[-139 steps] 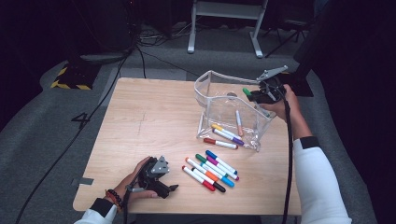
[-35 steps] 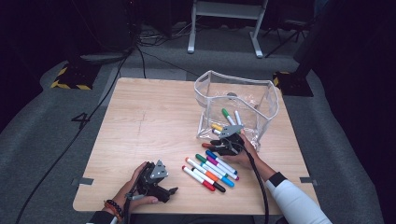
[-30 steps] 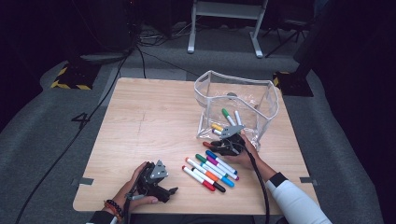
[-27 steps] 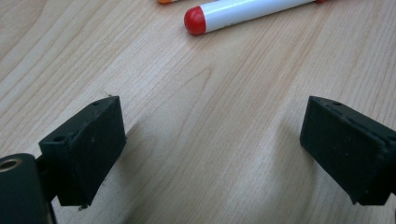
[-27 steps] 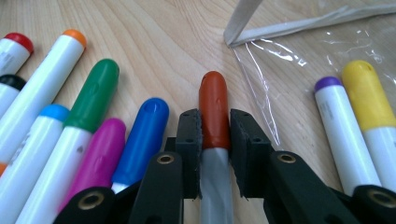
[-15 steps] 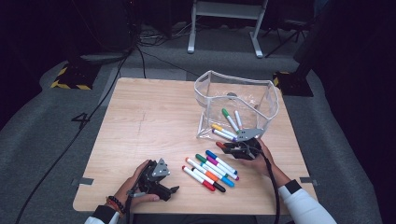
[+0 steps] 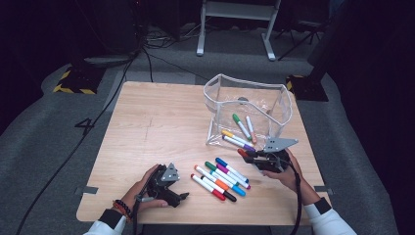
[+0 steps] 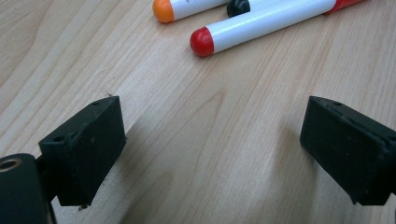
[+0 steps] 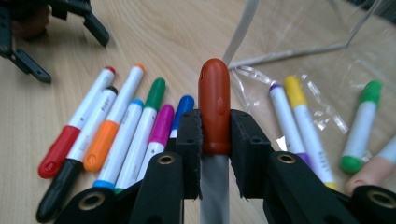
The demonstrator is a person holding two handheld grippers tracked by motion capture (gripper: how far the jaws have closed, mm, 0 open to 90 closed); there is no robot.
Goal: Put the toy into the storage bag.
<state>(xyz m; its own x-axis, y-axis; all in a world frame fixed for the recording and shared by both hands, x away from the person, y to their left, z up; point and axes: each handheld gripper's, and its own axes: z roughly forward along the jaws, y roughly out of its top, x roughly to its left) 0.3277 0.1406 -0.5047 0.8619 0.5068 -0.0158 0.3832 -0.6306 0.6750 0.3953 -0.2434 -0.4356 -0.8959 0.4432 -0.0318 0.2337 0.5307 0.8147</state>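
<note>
Presently logged: right gripper (image 7: 249,154), held in the person's right hand (image 7: 288,171), jaws clamped on the brown-red cap of a marker (image 9: 214,107); its grey barrel runs back between the jaws and is cut off at the bottom edge of the right gripper view. In the high view this marker (image 7: 242,153) is a small reddish tip just ahead of the gripper, hard to make out.

Clear plastic pouch (image 7: 276,98), just beyond the right gripper, standing open on the wooden table (image 7: 156,122). Markers inside it are seen through creased film: yellow-capped (image 9: 294,93), purple-capped (image 9: 276,91) and green-capped (image 9: 371,93); further ones are cut off at the frame edge.

Loose row of markers (image 7: 222,176), to the left of the right gripper's jaws, lying side by side on the table, their far ends partly hidden behind the jaws.

Left gripper (image 7: 182,197), in the left hand (image 7: 142,193), jaws wide apart over bare wood, holding nothing. Just ahead of it lies a red-capped marker (image 8: 261,25), its far end cut off, with an orange-capped one (image 8: 187,7) beyond.
</note>
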